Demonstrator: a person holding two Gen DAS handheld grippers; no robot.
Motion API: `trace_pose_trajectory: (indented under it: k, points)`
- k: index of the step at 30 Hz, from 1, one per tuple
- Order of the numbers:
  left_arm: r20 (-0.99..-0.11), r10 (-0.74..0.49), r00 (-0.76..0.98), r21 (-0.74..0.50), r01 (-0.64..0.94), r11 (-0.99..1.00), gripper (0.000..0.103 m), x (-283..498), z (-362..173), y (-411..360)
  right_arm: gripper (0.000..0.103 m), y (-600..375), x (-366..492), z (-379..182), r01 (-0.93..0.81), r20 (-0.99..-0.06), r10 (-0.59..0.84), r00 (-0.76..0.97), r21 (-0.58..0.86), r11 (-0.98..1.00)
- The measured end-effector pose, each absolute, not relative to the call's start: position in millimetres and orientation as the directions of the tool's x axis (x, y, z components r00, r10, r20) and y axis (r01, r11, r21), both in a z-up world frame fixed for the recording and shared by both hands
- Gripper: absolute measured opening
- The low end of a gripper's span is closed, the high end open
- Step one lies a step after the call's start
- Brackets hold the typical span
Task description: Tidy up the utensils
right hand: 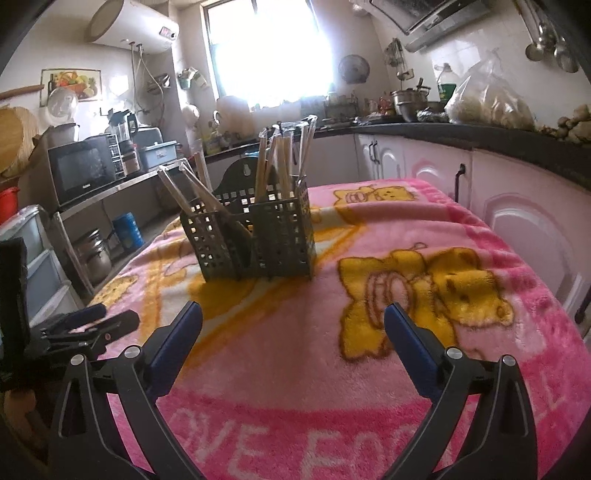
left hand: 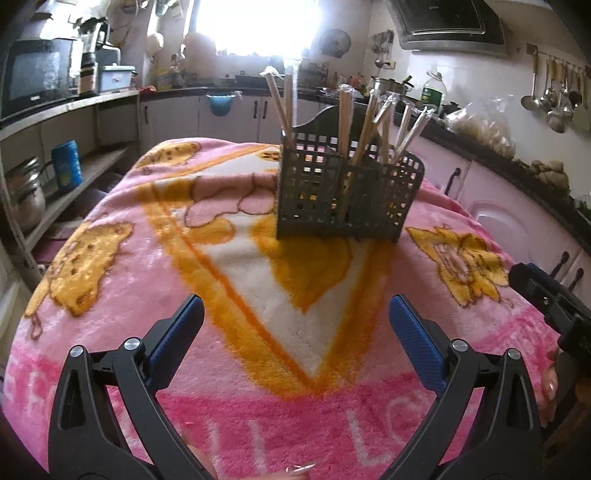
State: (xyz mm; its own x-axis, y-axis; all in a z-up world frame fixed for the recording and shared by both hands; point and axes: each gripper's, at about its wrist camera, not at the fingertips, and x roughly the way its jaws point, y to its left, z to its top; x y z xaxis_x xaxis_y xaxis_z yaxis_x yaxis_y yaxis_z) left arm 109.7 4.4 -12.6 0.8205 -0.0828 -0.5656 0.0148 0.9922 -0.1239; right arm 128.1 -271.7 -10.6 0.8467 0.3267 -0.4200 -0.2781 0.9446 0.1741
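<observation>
Both wrist views low, facing shared caddy point(left hand: 347, 188).

Small kitchen, white tiled walls. Blown-out bright window point(right hand: 266, 51) in the far wall, strong backlight. White cylindrical water heater point(right hand: 129, 26) high on the wall left of it. Black microwave point(right hand: 83, 171) on a grey open shelf unit along the left side. Pale pink cabinet doors point(right hand: 524, 221) under a dark countertop point(right hand: 480, 138) on the right. Steel range hood point(left hand: 448, 24) above, metal ladles point(left hand: 554, 99) hanging on the right wall. Pink fleece bear-print blanket point(right hand: 314, 354) covers the table.
</observation>
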Motion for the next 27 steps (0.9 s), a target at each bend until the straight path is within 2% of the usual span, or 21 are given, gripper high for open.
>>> trace_pose_trajectory:
  k: [7, 17, 27]
  points:
    - [-0.507, -0.068, 0.859, -0.118, 0.009, 0.993, 0.092, 98, -11, 1, 0.097, -275, 110, -11, -0.261, -0.342, 0.294, 0.892, 0.141, 0.955]
    - [-0.419, -0.028, 0.908, -0.074, -0.004, 0.997, 0.092, 87, -3, -10, 0.097, -267, 87, 1, -0.253, -0.174, 0.258, 0.95, 0.054, 0.966]
    - [-0.4, -0.034, 0.916, -0.094, -0.003, 0.996, 0.092, 85, -6, -7, 0.097, -266, 89, -3, -0.241, -0.169, 0.249, 0.954, 0.066, 0.968]
